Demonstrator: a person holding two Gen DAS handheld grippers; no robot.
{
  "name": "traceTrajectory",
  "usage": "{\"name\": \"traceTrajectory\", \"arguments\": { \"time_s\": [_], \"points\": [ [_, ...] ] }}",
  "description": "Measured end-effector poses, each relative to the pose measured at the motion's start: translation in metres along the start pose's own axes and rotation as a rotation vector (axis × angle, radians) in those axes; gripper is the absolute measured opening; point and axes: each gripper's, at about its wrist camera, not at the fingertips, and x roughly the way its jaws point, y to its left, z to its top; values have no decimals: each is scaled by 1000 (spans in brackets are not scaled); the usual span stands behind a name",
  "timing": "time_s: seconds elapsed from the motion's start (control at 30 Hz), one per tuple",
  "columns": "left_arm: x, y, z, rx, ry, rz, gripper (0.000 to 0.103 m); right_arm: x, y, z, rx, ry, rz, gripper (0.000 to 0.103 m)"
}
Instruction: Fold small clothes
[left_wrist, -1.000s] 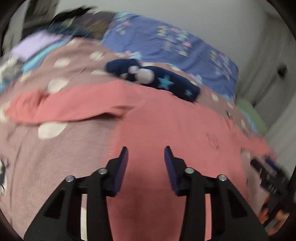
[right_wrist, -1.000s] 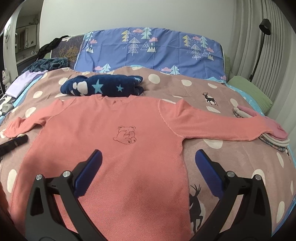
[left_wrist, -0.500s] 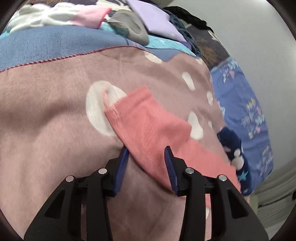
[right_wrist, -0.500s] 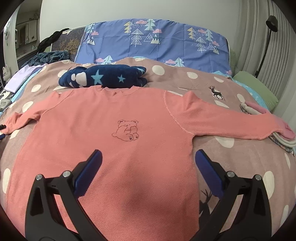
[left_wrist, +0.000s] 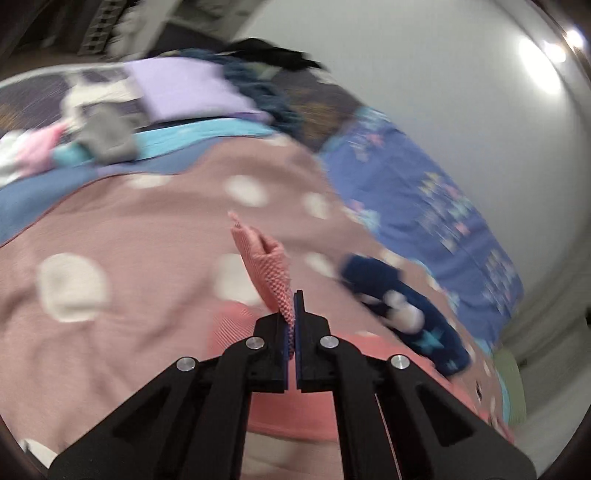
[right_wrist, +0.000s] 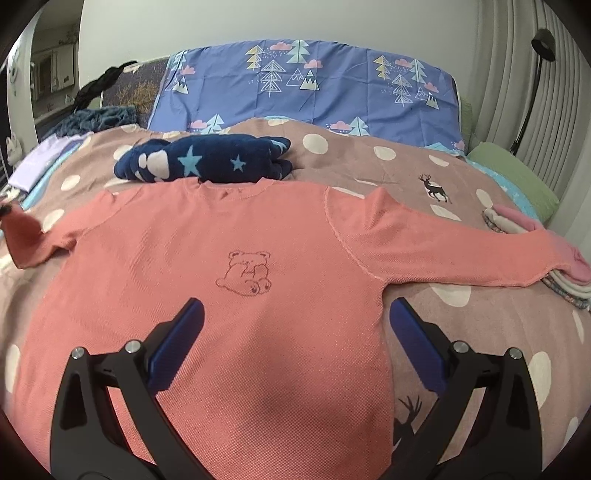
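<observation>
Bedding under both claws is a dusty-pink spotted quilt (right_wrist: 369, 162), with a blue tree-print pillow (right_wrist: 314, 85) at the far end against a pale wall.

Item under work: one coral long-sleeved top (right_wrist: 236, 295), lying face up and flat on the quilt directly ahead of my right claw (right_wrist: 293, 339). It is a fine waffle knit with a bear outline stitched on the chest. The body shows only shallow ripples. The sleeve on my right runs out straight, its cuff resting on a small stack of folded cloths (right_wrist: 517, 225) at the quilt's edge.

My left claw (left_wrist: 294, 314) is pressed together on the cuff of the other sleeve (left_wrist: 269, 266); the cuff end stands up beyond the fingertips, raised off the quilt. I judge it is held this way so the sleeve can be carried inward across the chest as the first fold. This view is motion-blurred, so finer detail is not reported.

My right claw is spread wide and holds nothing, poised over the lower body of the top, probably ready to steady it or take the far sleeve.

A navy star-patterned fleece bundle (right_wrist: 207, 162) lies just beyond the neckline, apparently touching it. Loose garments, including a lilac one (left_wrist: 184, 88), sit well beyond my left claw.
</observation>
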Motion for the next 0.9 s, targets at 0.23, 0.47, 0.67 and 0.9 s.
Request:
{"name": "traceTrajectory", "arguments": {
  "time_s": [0.23,0.47,0.67,0.9],
  "points": [
    [17,-164,-98,312,187,-297,2,8,-29,7,74,12,69,100],
    [50,-208,-208,552,396,-273,9,20,-51,13,133,83,192,64],
    [68,-197,-210,518,453,-272,15,55,-31,33,205,222,451,56],
    [68,-195,-214,508,458,-293,13,111,27,56,250,415,663,57]
  ]
}}
